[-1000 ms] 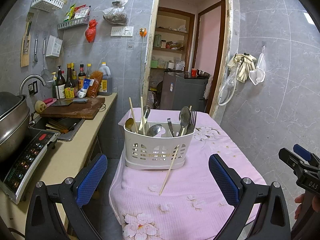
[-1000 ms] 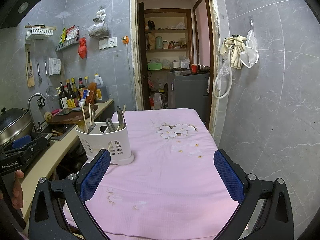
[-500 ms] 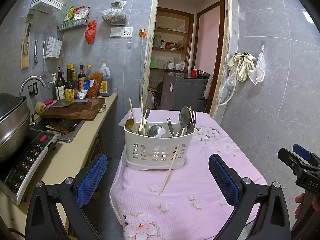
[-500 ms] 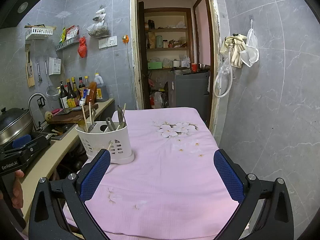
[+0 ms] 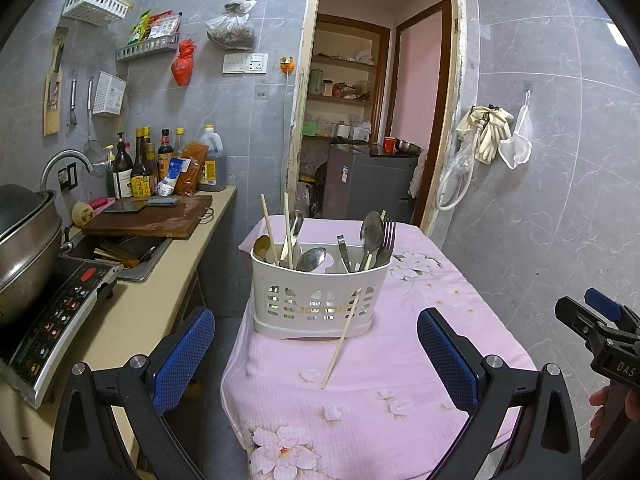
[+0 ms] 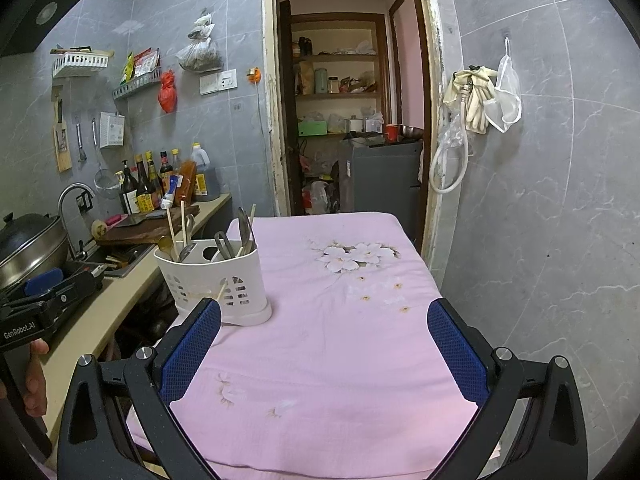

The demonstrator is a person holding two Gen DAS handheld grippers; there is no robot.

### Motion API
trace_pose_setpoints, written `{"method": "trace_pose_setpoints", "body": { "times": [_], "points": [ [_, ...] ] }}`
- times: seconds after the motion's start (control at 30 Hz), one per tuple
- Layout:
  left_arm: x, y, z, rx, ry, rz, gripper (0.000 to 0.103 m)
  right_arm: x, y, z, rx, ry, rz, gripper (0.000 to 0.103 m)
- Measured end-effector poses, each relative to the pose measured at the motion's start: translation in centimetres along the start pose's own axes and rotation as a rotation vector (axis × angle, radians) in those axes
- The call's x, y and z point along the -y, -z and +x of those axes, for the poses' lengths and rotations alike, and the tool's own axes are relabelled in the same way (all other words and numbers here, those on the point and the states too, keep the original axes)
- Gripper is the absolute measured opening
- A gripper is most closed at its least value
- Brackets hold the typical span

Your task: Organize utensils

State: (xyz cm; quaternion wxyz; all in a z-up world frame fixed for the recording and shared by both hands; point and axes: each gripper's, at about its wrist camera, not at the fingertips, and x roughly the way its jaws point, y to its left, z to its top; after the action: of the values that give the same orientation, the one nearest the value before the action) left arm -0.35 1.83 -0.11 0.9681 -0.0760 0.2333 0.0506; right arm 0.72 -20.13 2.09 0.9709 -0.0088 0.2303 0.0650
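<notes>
now both my left hand-held gripper (image 5: 316, 354) and right hand-held gripper (image 6: 324, 342) are released, holding nothing; the white utensil caddy (image 5: 318, 296) stands on the pink-clothed bench (image 5: 400, 380), one loose chopstick (image 5: 340, 344) leaning against its front.

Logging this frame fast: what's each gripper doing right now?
Left gripper: open, holding nothing, pointed at the white caddy.
Right gripper: open, holding nothing, over the pink tablecloth.

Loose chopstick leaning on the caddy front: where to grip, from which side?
Probably grip the chopstick mid-shaft, just above the cloth, approaching from the near side with the open left gripper, fingers straddling it crosswise. Its top leans on the white caddy, its bottom tip on the pink tablecloth, leaving the middle exposed.
</notes>
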Motion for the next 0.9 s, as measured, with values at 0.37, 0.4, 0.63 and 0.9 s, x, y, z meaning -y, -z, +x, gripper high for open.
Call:
{"method": "trace_pose_setpoints", "body": {
  "times": [0.37, 0.4, 0.63, 0.9],
  "points": [
    [-0.02, 0.02, -0.06, 0.000, -0.001, 0.001, 0.102, -0.04, 0.01, -0.04, -0.003, -0.001, 0.000, 0.102],
    [-0.01, 0.02, -0.06, 0.000, -0.001, 0.001, 0.102, -0.04, 0.02, -0.01, -0.004, -0.002, -0.001, 0.102],
    [0.03, 0.01, -0.04, 0.000, -0.001, 0.001, 0.102, -0.13, 0.23, 0.02, -0.006, -0.003, -0.003, 0.102],
    [-0.02, 0.06, -0.09, -0.003, 0.001, -0.001, 0.102, -0.23, 0.35, -0.01, -0.008, -0.004, -0.003, 0.102]
  ]
}}
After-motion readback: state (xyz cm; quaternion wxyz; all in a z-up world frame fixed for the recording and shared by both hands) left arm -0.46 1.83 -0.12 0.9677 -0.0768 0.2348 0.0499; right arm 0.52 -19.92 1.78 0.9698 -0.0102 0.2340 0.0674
